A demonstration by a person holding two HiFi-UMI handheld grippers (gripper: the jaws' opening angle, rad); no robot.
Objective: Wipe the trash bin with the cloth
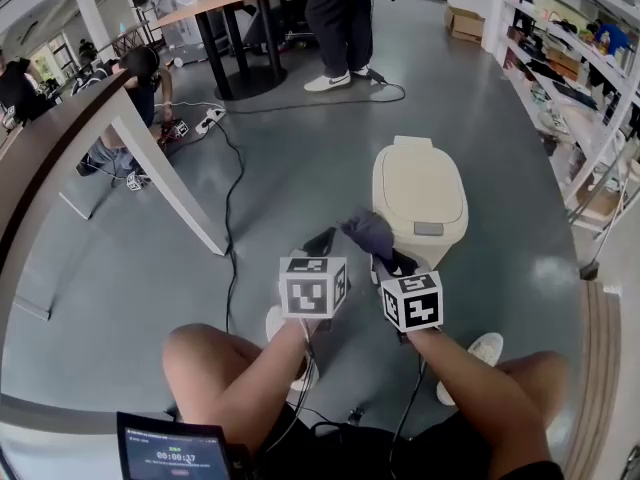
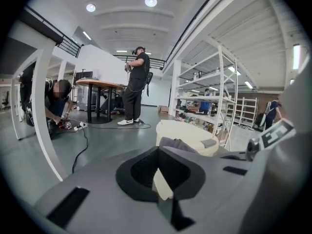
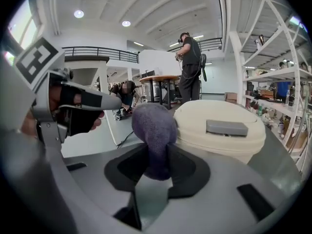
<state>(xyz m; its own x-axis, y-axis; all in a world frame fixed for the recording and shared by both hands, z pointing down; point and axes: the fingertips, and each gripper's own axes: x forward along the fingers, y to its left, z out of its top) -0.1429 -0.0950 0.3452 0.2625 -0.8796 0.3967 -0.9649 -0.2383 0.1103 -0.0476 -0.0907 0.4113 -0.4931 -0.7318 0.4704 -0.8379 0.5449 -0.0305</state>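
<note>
1. I am holding the left gripper (image 2: 163, 174) with its jaws drawn narrow and nothing between them.
2. The right gripper (image 3: 155, 167) is pinching the purple cloth (image 3: 153, 128).
3. The cloth is hanging at the near left edge of the cream trash bin (image 1: 420, 193), which is sitting with its lid closed on the grey floor (image 1: 280, 168).
4. Beyond, a person (image 1: 340, 13) is standing by a table (image 1: 225, 3).

Screen (image 1: 175, 453), bottom left: timer digits, approx. 00:00:37, blurry. No other legible txt.
</note>
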